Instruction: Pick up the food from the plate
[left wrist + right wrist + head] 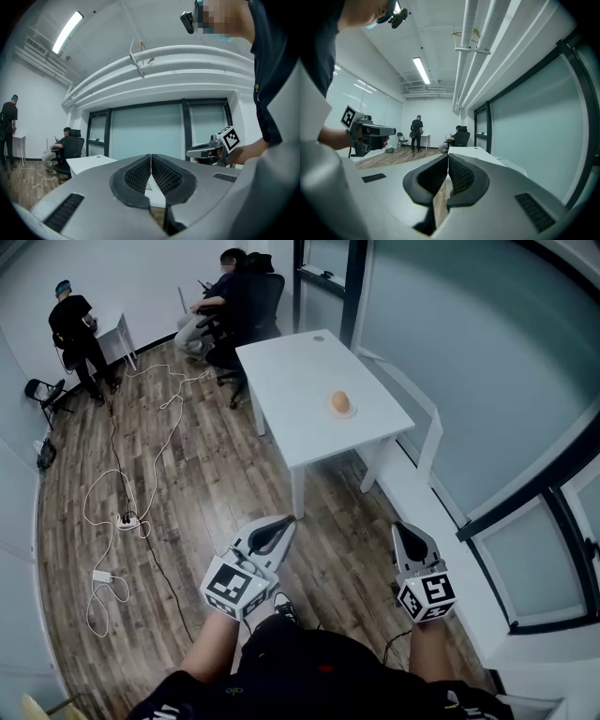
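An orange-tan piece of food (pixel 341 402) lies on a small plate (pixel 350 412) near the right edge of a white table (pixel 291 390), far ahead of me. My left gripper (pixel 289 520) is held low over the wooden floor, well short of the table, with its jaws together and nothing between them. My right gripper (pixel 400 527) hangs at the same distance, also shut and empty. In the left gripper view the pads (pixel 161 176) meet at the tip and the right gripper (pixel 190 152) shows beyond. The right gripper view shows its pads (pixel 458 176) touching.
Two people are at the far end of the room, one standing (pixel 73 329) by a small white desk, one seated (pixel 225 296) in a black office chair. White cables (pixel 122 512) trail across the floor at left. Glass walls (pixel 469 362) and a white ledge (pixel 441 521) run along the right.
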